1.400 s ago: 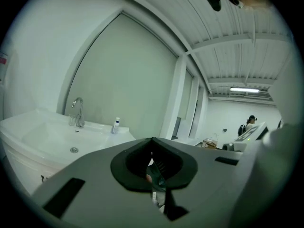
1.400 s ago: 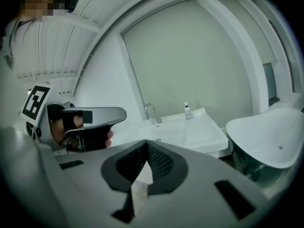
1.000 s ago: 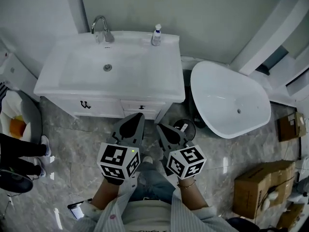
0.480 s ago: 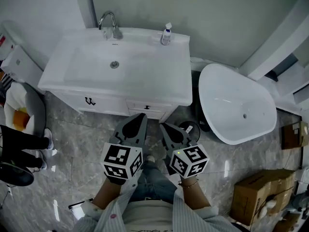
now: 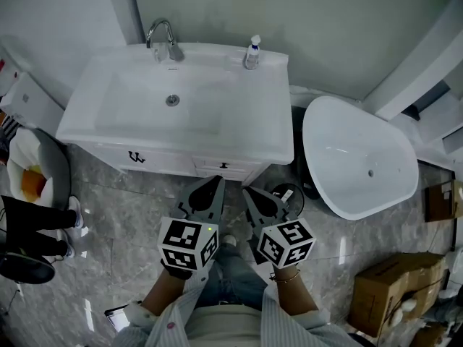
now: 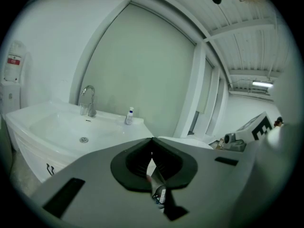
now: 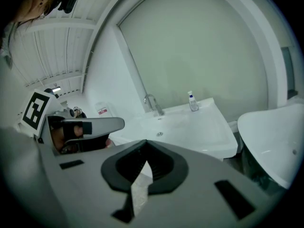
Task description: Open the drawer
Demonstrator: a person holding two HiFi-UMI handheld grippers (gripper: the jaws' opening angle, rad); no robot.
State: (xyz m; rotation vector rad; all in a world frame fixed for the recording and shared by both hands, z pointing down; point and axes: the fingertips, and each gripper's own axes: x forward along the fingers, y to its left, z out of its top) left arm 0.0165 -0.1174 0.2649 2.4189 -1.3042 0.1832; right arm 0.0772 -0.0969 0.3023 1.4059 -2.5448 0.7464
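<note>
A grey marble floor (image 5: 108,223) meets a white vanity (image 5: 181,100) beside a tub (image 5: 358,157). The drawer (image 5: 210,168) sits closed in the vanity front, just beyond the tips of the left gripper (image 5: 215,183) and right gripper (image 5: 247,192). Neither touches it, and both are pinched together, empty. Its long axis runs along the vanity front, with its knob (image 5: 223,166) facing the person.

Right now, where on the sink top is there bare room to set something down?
Bare: the counter right of the basin, in front of the bottle. Crowded: the back edge, with faucet and bottle.
</note>
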